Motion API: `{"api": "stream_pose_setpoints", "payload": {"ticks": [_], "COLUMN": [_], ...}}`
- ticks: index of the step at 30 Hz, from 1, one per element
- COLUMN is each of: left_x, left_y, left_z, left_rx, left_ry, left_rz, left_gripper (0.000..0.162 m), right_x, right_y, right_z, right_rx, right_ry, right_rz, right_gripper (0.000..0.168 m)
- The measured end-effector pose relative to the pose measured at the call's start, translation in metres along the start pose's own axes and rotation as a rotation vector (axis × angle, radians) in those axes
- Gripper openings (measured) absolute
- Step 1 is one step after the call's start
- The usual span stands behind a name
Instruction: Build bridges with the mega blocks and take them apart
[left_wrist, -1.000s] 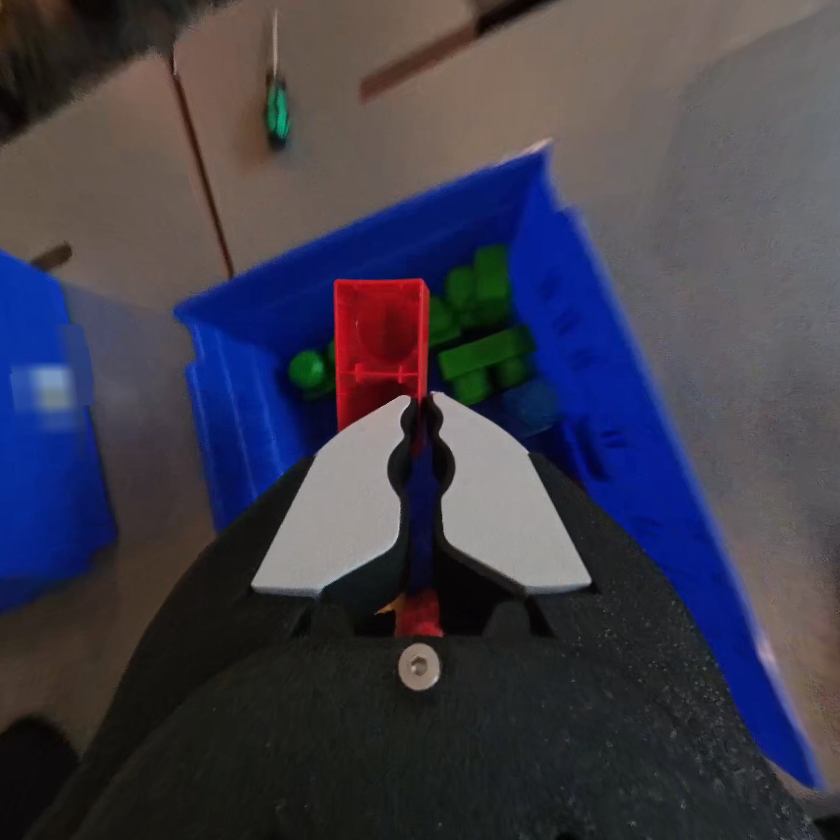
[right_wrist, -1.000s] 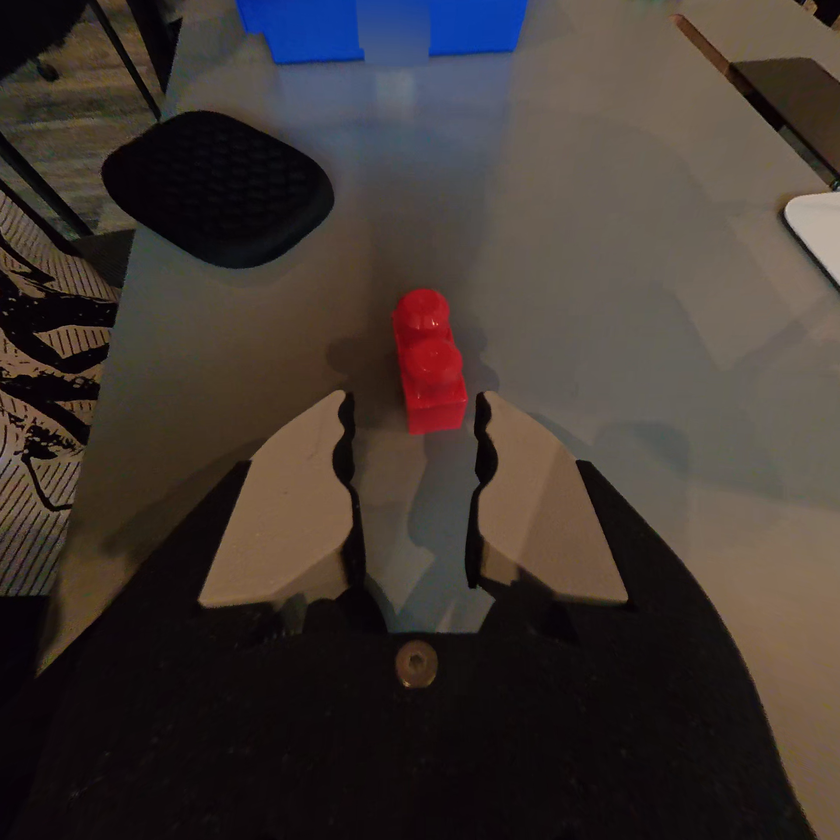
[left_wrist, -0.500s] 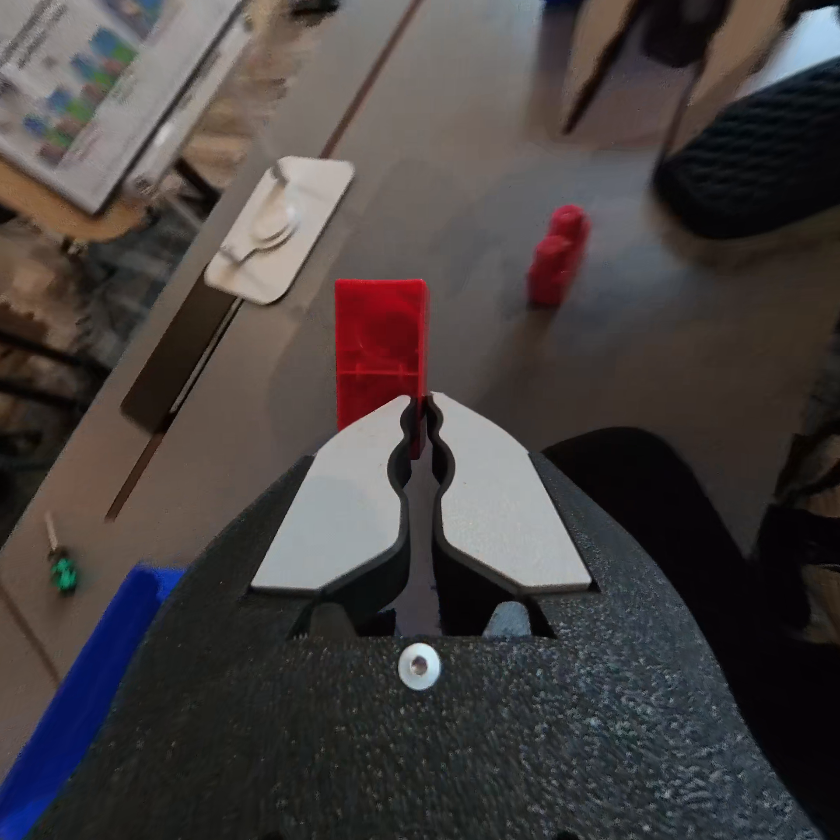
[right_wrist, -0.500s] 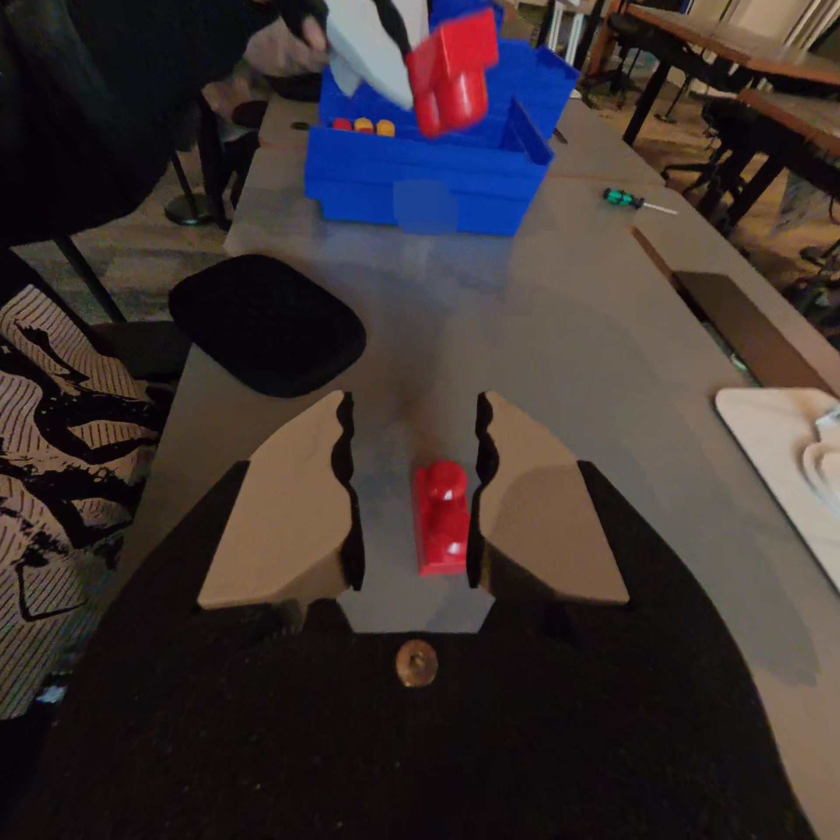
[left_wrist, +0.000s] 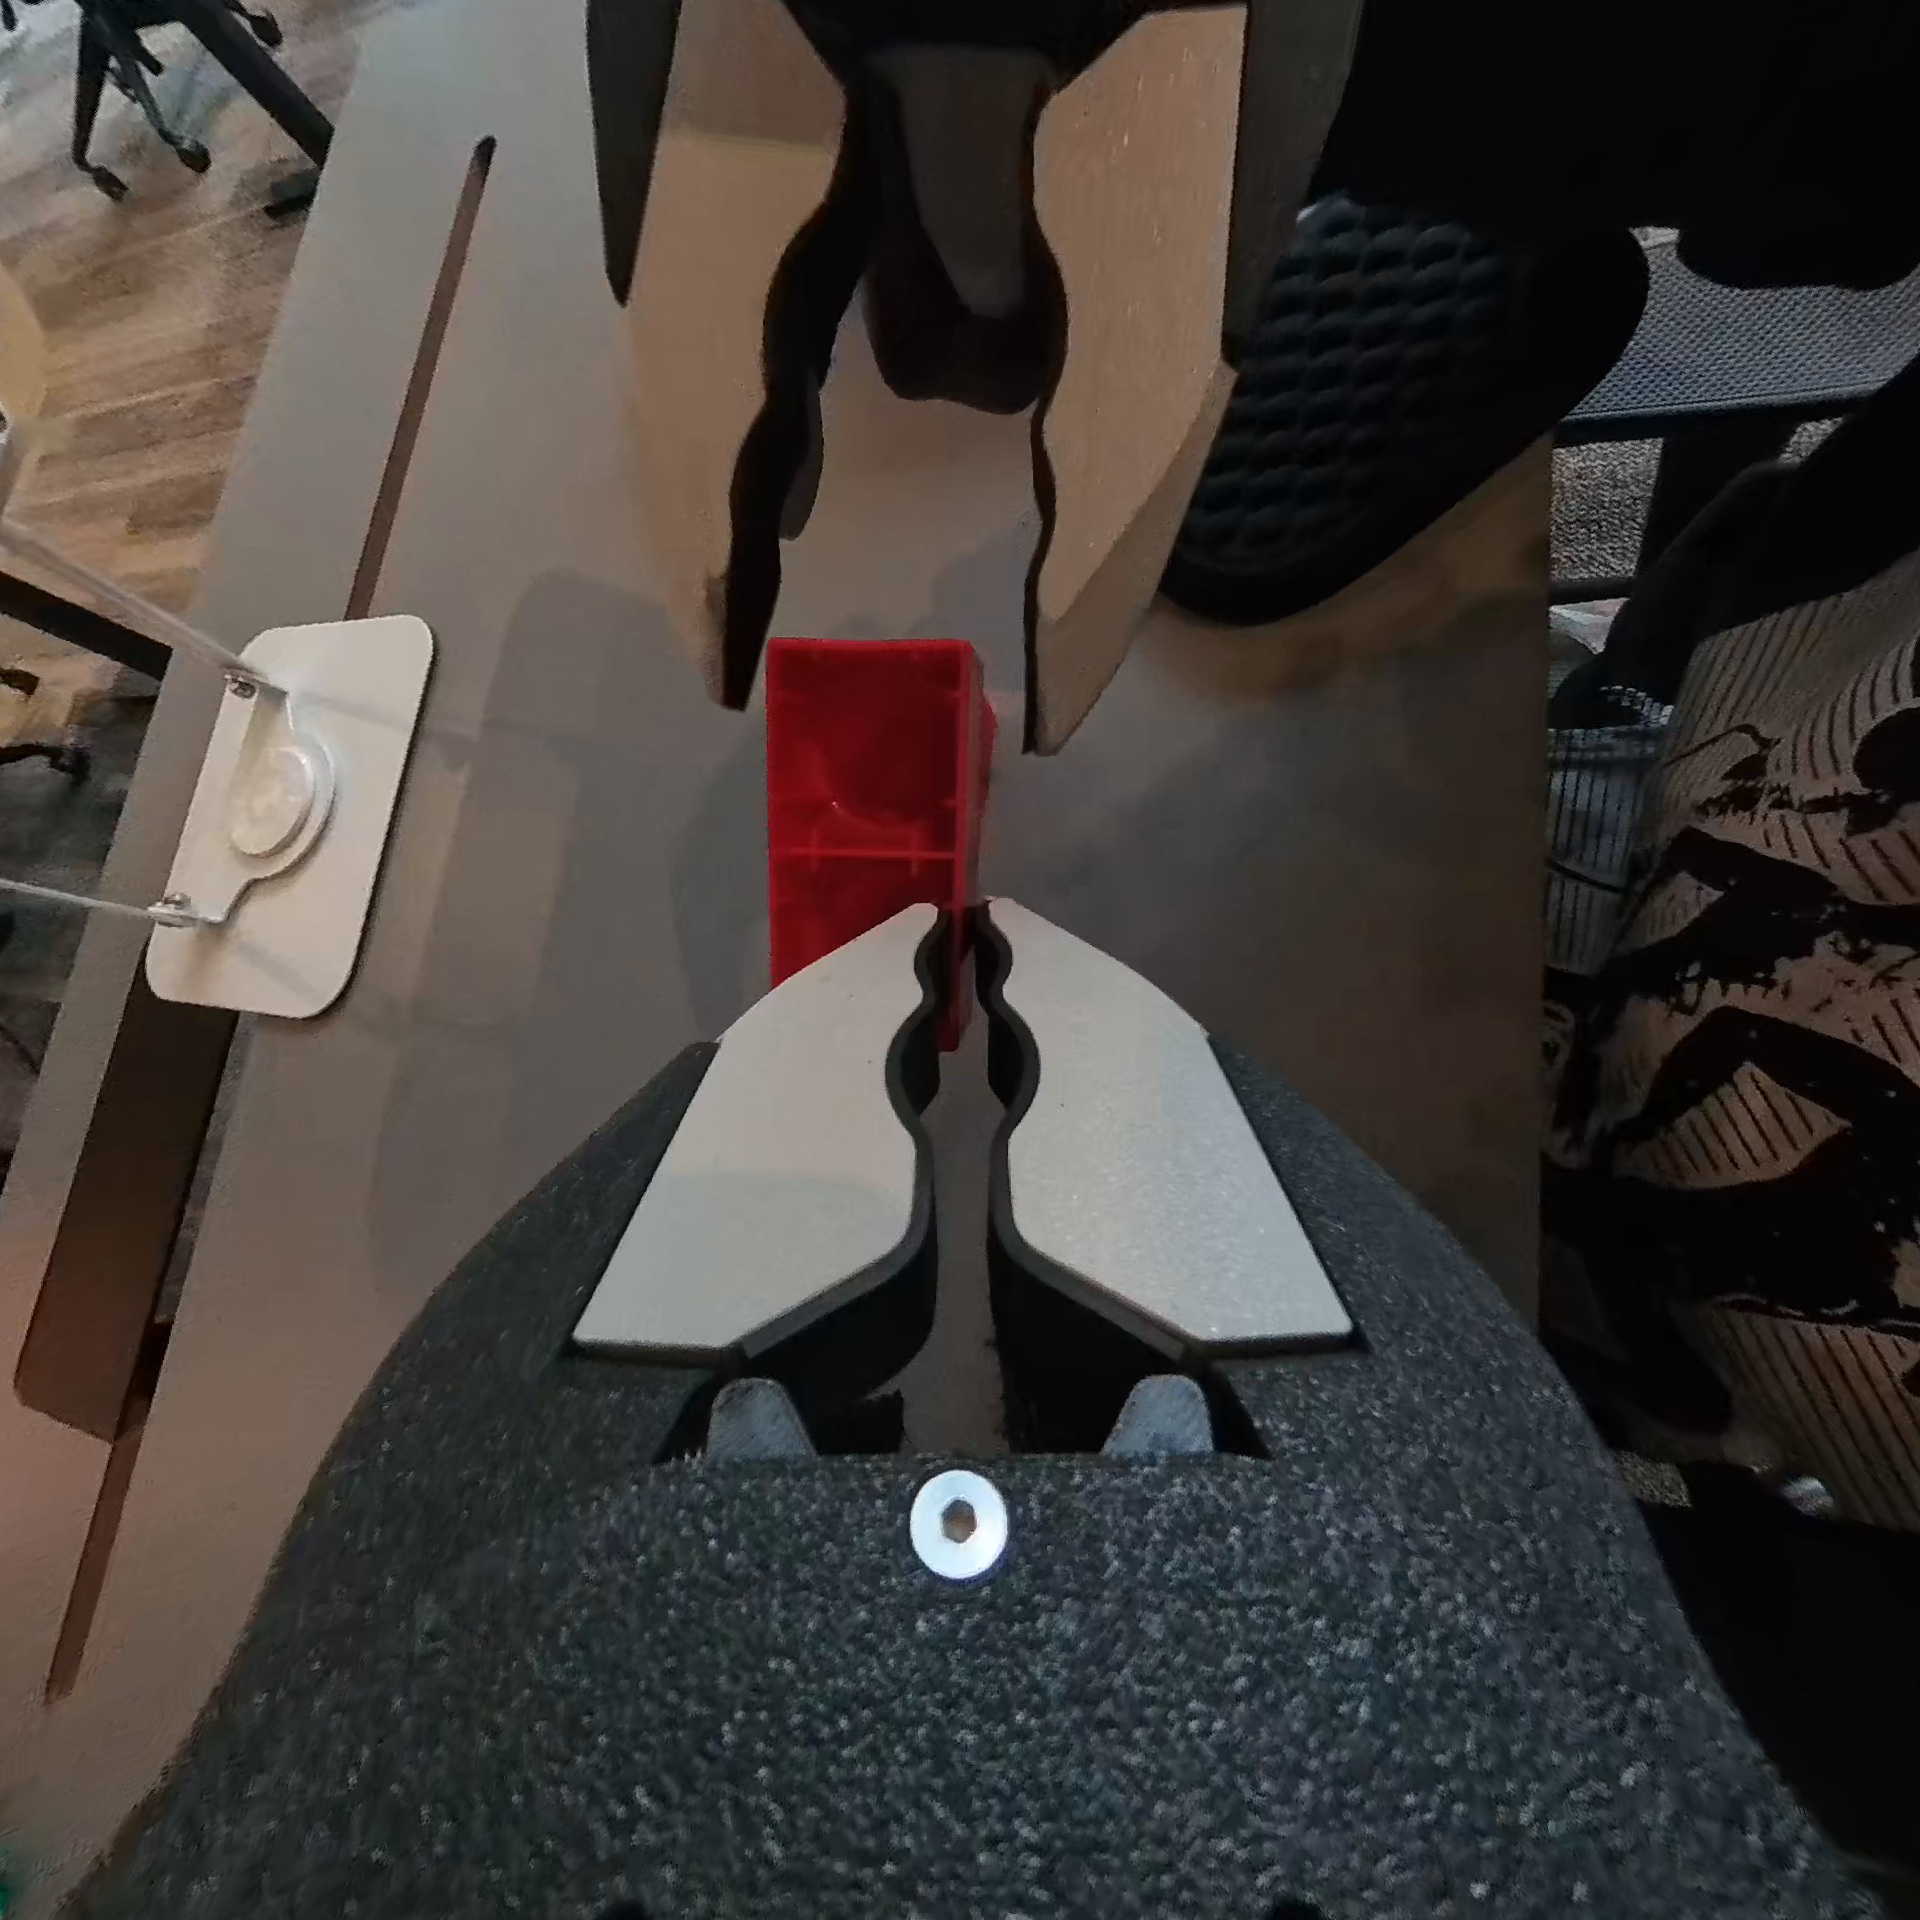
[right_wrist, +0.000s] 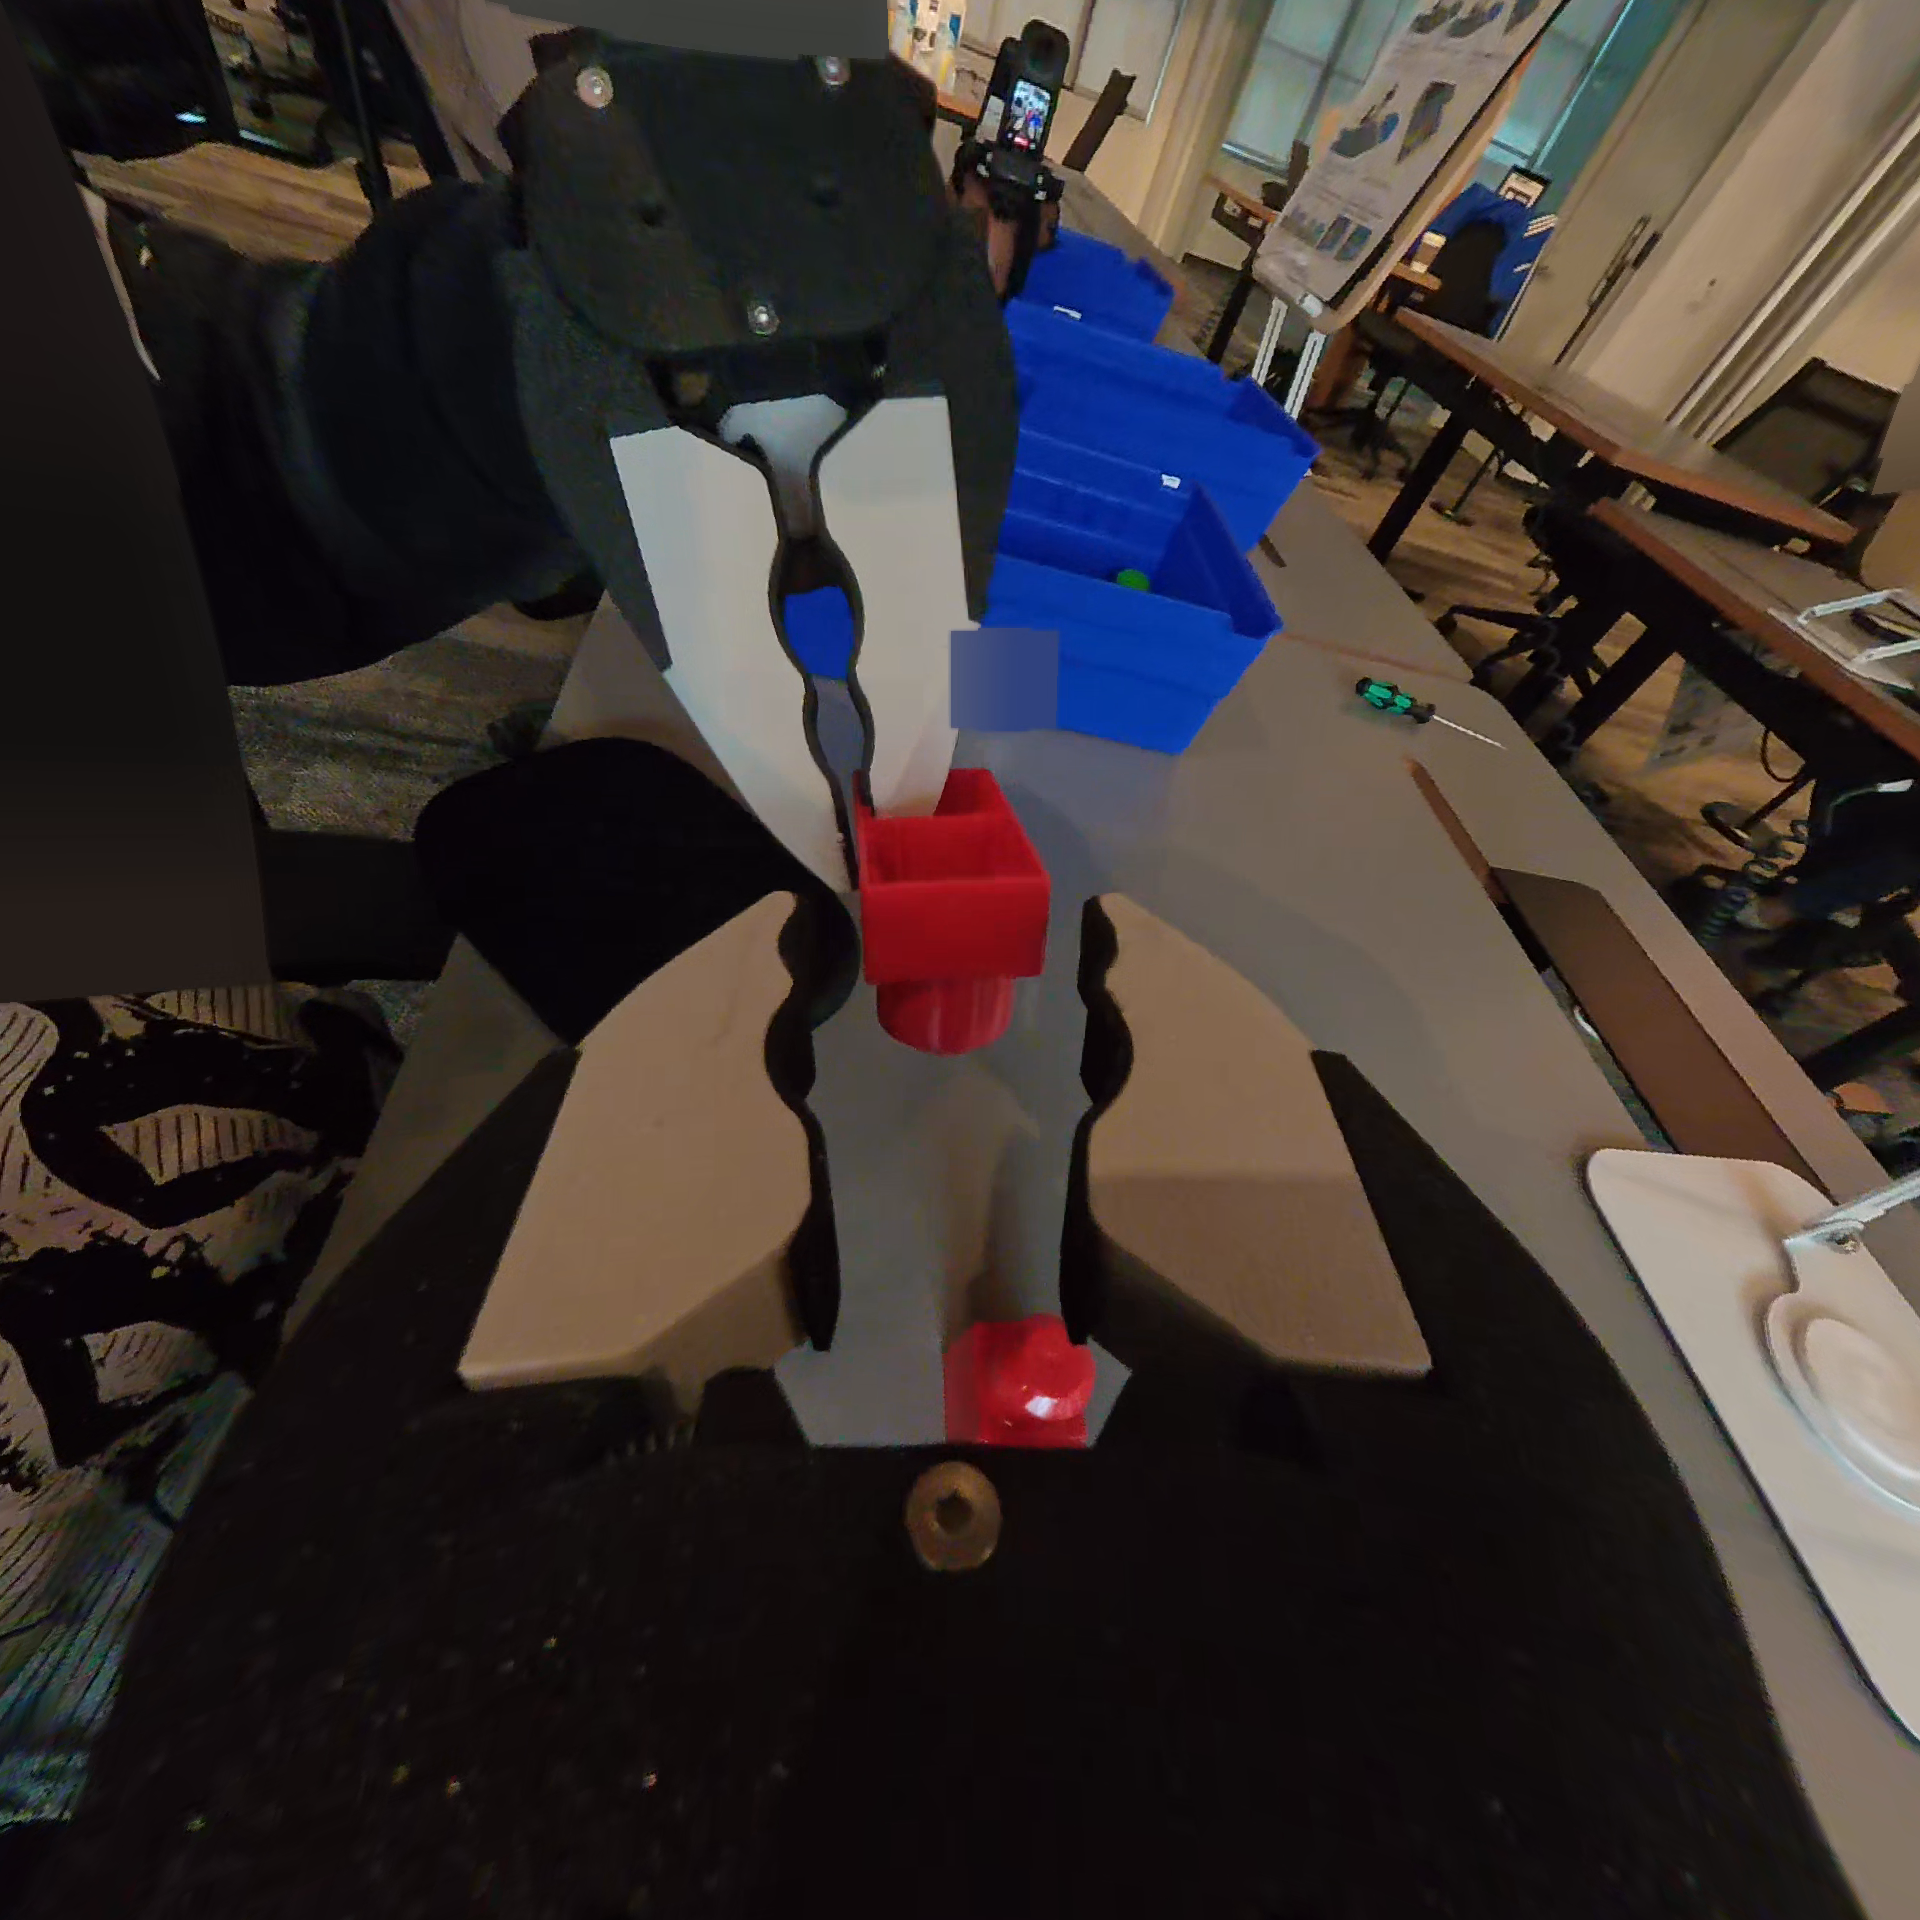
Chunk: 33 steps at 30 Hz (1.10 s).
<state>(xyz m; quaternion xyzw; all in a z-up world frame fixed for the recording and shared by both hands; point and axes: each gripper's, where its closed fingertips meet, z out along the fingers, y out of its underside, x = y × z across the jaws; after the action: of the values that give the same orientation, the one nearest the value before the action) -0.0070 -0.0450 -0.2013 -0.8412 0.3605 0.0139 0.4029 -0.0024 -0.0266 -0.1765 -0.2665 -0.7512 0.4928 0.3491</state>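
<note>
Long grey surface (right_wrist: 1299, 935) filling the middle of the right wrist view, 3 blue plastic bins (right_wrist: 1132, 644) stacked toward its upper centre, likely the block supply. Left tongs (left_wrist: 961, 914) at the centre of the left wrist view, pressed together on 1 wall of a hollow red plastic mega block (left_wrist: 868, 800), studs down, probably for setting onto its mate. Right tongs (right_wrist: 940, 1122) spread wide, straddling a second red studded mega block (right_wrist: 1018, 1392) standing on the surface at lower centre, seemingly to steady it. Small green-handled screwdriver (right_wrist: 1397, 704) lying at right, unused.
</note>
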Motion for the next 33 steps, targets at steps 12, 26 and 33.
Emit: {"api": "stream_pose_setpoints", "payload": {"ticks": [12,26,33], "left_x": [-0.014,-0.012,-0.012], "left_y": [-0.016,-0.032,-0.028], "left_z": [-0.009,-0.009,-0.006], "left_rx": [0.253,0.694,0.652], "left_ry": [-0.134,0.170,0.164], "left_rz": [0.078,-0.480,-0.476], "left_gripper": [0.044,0.054,0.035], "right_x": [0.014,0.010,0.009], "right_y": [-0.003,-0.008,-0.006], "right_z": [-0.015,-0.023,-0.020], "right_rx": [0.104,0.270,0.254], "right_ry": [-0.032,-0.237,-0.228], "right_rz": [0.256,0.492,0.469], "right_gripper": [0.033,0.033,0.033]}}
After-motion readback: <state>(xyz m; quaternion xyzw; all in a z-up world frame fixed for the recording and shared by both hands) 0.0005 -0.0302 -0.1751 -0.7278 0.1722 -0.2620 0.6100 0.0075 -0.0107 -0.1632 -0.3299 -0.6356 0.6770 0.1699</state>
